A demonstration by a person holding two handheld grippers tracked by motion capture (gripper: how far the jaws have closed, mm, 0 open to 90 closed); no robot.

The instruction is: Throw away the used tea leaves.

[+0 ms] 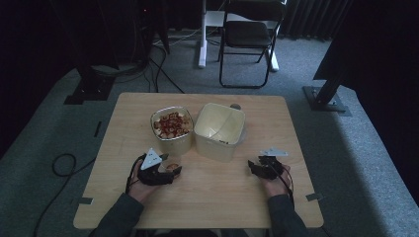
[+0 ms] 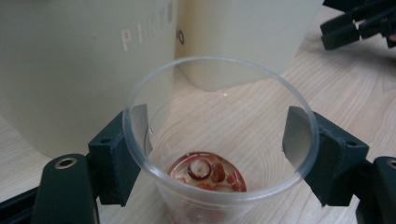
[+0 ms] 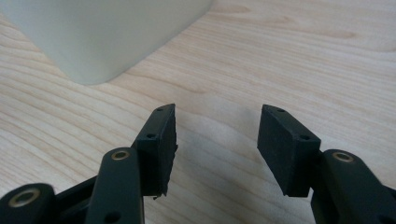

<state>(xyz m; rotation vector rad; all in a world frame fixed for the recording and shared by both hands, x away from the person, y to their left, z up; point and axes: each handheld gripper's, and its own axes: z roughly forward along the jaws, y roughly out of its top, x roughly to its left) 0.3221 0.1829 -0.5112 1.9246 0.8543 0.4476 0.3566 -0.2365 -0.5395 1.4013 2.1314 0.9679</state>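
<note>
- Two handheld grippers working over a pale wooden table (image 1: 207, 197), square-topped, standing on grey carpet in a dim room.
- Standing beyond the table on the carpet: a dark folding chair (image 1: 249, 37).
- Sitting side by side near the table's middle: two cream tubs. Left tub (image 1: 171, 129) brimming with reddish ring-shaped pieces; right tub (image 1: 219, 131) showing only its pale inside.
- Coming in from the bottom edge of the high view: two forearms in dark sleeves, one hand on each gripper.
- Resting at the lower left of the table, just in front of the filled tub: left gripper (image 1: 168, 170), with a grey three-cornered plate on top.
- Clamping a clear plastic cup (image 2: 219, 135) in the left gripper view, one black jaw pressing each side of the rim, cup standing upright on the wood close against the tub walls.
- Hovering at the lower right of the table, near the front corner of the right tub: right gripper (image 3: 217, 140), jaws standing well apart with nothing but bare wood grain between them.
- Lying in the bottom of the cup: a few reddish ring pieces (image 2: 205, 171), a small cluster barely covering the base.
</note>
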